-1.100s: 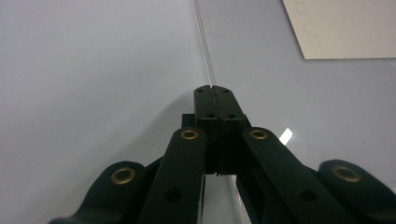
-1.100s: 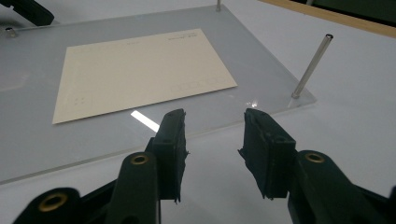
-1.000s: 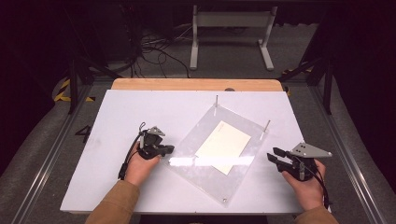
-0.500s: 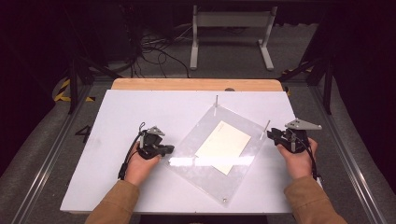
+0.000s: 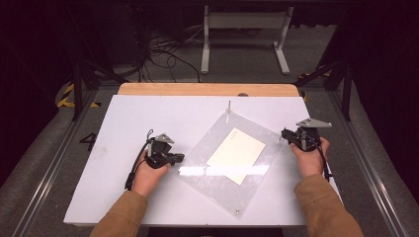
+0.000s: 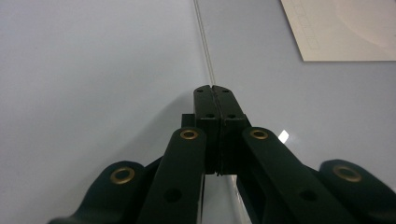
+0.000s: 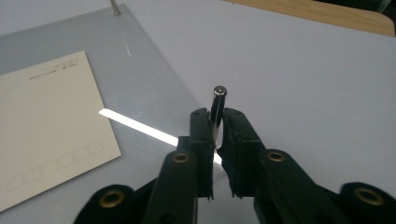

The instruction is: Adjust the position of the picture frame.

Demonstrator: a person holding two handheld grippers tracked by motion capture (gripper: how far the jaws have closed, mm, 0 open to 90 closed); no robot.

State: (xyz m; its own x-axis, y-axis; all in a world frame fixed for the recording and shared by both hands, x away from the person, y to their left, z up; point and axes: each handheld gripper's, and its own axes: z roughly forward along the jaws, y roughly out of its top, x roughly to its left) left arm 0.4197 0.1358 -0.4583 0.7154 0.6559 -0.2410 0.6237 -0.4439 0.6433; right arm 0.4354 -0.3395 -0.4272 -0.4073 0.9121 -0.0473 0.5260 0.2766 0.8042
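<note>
2 grippers: left gripper [image 5: 174,158] pinched together at acrylic sheet's [image 5: 207,140] near edge; right gripper [image 7: 215,122] has just been closing, clamped on corner pin [image 7: 217,105].
Sheet: mid-table, stiff, slick, scratch-prone.
Hold: pins, edges.

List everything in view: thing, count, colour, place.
table: 1, white top with wooden far edge, centre
acrylic panel: 1, clear, lying turned on the table between the hands
card: 1, cream, at the panel's middle
pin: 1 between right jaws, metal, upright at panel's right corner
second pin: 1, metal, far corner
left gripper: 1, black, shut at panel's left edge
right gripper: 1, black, shut on the pin
</note>
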